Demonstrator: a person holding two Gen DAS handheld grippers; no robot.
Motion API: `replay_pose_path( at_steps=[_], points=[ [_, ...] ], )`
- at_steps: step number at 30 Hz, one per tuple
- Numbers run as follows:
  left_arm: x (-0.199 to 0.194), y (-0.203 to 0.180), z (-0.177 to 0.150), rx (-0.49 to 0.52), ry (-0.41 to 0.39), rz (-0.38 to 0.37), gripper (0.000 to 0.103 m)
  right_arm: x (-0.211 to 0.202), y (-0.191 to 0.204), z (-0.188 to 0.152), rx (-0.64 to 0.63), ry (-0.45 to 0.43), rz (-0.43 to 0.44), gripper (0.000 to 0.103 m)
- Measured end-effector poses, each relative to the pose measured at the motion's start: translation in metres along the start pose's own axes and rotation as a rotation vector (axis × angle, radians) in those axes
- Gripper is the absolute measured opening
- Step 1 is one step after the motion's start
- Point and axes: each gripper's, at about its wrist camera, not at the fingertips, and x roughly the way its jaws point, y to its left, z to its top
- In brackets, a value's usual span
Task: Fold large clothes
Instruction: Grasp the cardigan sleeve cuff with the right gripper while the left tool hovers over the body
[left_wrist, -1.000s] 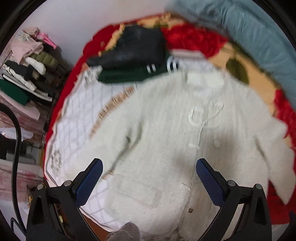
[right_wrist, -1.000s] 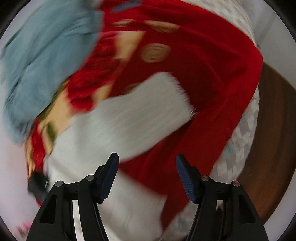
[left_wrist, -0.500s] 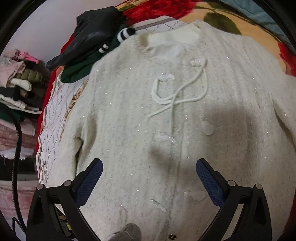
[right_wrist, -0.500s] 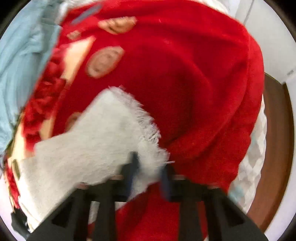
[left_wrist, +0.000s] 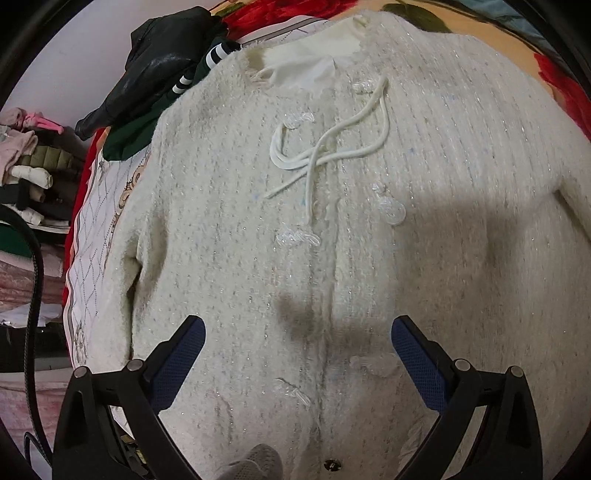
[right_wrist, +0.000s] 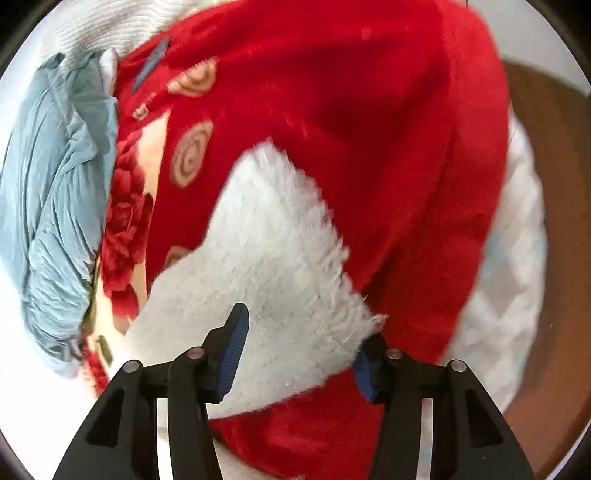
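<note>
A fuzzy cream cardigan (left_wrist: 369, 229) lies front up on the bed, with a white drawstring (left_wrist: 325, 147) near the collar. My left gripper (left_wrist: 295, 354) is open and empty, hovering low over the cardigan's front. In the right wrist view the cardigan's sleeve (right_wrist: 273, 266) lies on a red floral blanket (right_wrist: 369, 110). My right gripper (right_wrist: 299, 347) is open, its fingers on either side of the sleeve cuff, not closed on it.
A black jacket (left_wrist: 162, 62) and a dark green garment (left_wrist: 136, 129) lie beyond the collar. Stacked clothes (left_wrist: 29, 162) sit at the left. A grey-blue quilt (right_wrist: 51, 184) is bunched at the left of the right view. Brown floor (right_wrist: 554, 184) shows beyond the bed edge.
My left gripper moved closer over the cardigan's front. My right gripper narrowed at the cuff half a second ago and now stands wider, its fingers either side of the cuff.
</note>
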Motion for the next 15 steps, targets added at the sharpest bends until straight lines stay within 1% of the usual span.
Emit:
replay_pose_path(
  at_steps=[1,2,3,4,5,6,7,11,13,15],
  points=[
    [0.001,0.0,0.0,-0.002,0.001,0.001,0.103,0.009,-0.002,0.001,0.015,0.019,0.004,0.054],
    [0.003,0.0,-0.001,-0.006,0.001,0.002,0.103,0.015,0.0,0.005,0.033,0.017,0.008,0.054],
    [0.003,0.0,-0.002,-0.009,0.0,0.003,0.103,0.017,0.002,0.004,0.044,-0.005,0.015,0.052],
    [0.004,0.001,-0.003,-0.013,-0.001,0.005,0.103,0.015,0.006,0.002,0.039,-0.048,-0.004,0.04],
    [0.005,0.004,-0.002,-0.019,-0.003,0.009,0.103,0.013,0.012,0.0,0.03,-0.09,-0.035,0.034],
    [0.005,0.006,-0.002,-0.026,-0.005,0.011,0.103,0.007,0.014,-0.006,0.022,-0.116,-0.056,0.022],
    [0.005,0.01,-0.002,-0.033,-0.008,0.014,0.103,-0.008,0.011,-0.019,0.004,-0.146,-0.076,0.012],
    [0.006,0.026,-0.001,-0.068,-0.01,0.013,0.103,-0.036,0.051,-0.039,-0.135,-0.251,-0.164,0.01],
    [0.006,0.036,-0.001,-0.084,-0.004,0.005,0.103,-0.053,0.071,-0.048,-0.19,-0.294,-0.162,0.01],
    [0.005,0.048,-0.001,-0.106,-0.004,-0.004,0.103,-0.069,0.095,-0.059,-0.254,-0.328,-0.135,0.01]
  ],
)
